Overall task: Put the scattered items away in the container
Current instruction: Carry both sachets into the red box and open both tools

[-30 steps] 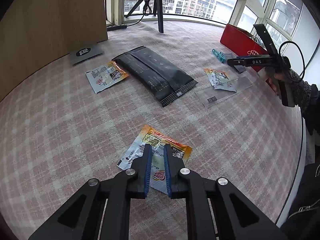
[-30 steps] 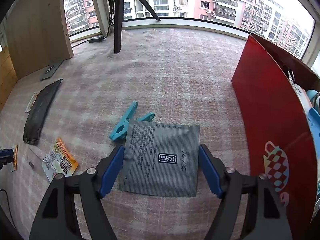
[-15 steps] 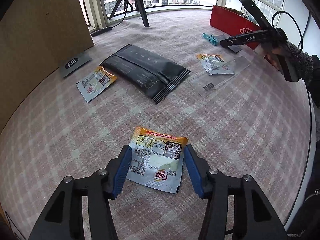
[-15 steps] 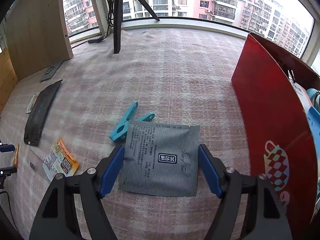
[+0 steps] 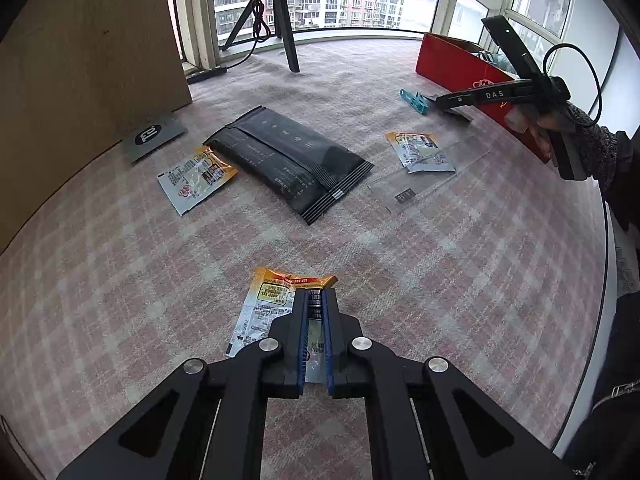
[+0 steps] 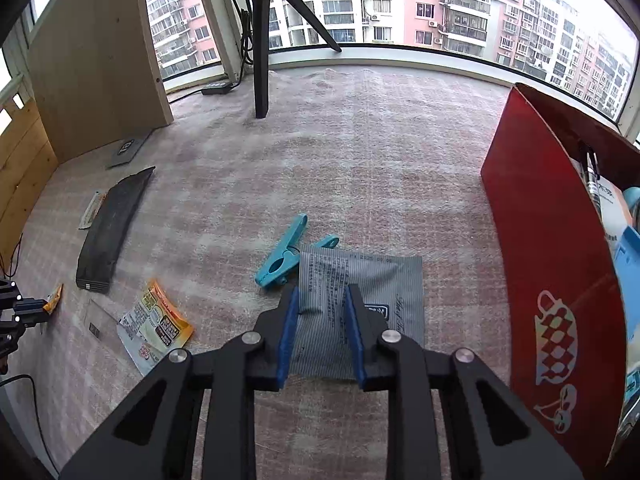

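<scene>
Red container point(image 6: 532, 264) partly filled; packets and a clip left scattered.
Left claw point(image 5: 314, 312) clenched on creamer sachet point(image 5: 266, 300); right claw point(image 6: 320, 312) closing around grey pouch point(image 6: 384, 280).

left gripper point(image 5: 314, 312) reclosed on creamer sachet point(image 5: 276, 308); right gripper point(image 6: 320, 312) closing (grey packet point(image 6: 360, 300) between).

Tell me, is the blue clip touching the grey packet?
Touching. In the right wrist view, one handle of the blue clip lies against the far corner of the grey packet, with no tablecloth showing between them.
</scene>
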`<state>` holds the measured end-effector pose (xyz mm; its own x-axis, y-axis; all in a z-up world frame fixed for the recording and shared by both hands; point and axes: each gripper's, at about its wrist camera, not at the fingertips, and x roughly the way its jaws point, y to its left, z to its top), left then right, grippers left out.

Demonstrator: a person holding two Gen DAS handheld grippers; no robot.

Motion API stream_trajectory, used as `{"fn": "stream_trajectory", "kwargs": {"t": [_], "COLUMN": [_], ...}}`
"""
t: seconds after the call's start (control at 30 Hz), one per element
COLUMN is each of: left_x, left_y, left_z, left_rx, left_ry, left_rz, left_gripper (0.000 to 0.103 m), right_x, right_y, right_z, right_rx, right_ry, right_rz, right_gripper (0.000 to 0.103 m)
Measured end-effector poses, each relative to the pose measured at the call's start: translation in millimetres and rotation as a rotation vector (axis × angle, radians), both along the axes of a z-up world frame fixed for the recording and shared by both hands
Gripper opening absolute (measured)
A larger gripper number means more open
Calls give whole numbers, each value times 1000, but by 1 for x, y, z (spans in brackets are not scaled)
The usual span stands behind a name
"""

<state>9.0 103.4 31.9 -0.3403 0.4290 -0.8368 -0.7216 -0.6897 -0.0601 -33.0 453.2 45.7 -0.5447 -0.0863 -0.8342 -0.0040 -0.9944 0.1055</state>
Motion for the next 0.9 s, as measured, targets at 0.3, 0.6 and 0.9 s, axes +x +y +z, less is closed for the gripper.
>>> {"fn": "stream_trajectory", "kwargs": {"t": [0.3, 0.6, 0.9], "left_x": [-2, -5, -4], "left_y": [-13, -14, -11], "left_z": [17, 29, 29], "left_rx": [34, 56, 67], "left_ry": [31, 62, 56], "left_rz": [46, 62, 51], "left_gripper": [3, 3, 3], "right_x": [10, 21, 19], "right_y": [3, 17, 17], "right_z": [14, 34, 47], "right_rx": [-45, -69, 75], "right_ry": [49, 90, 65], "right_rz": [-11, -62, -80], "right_gripper": [14, 9, 7]}}
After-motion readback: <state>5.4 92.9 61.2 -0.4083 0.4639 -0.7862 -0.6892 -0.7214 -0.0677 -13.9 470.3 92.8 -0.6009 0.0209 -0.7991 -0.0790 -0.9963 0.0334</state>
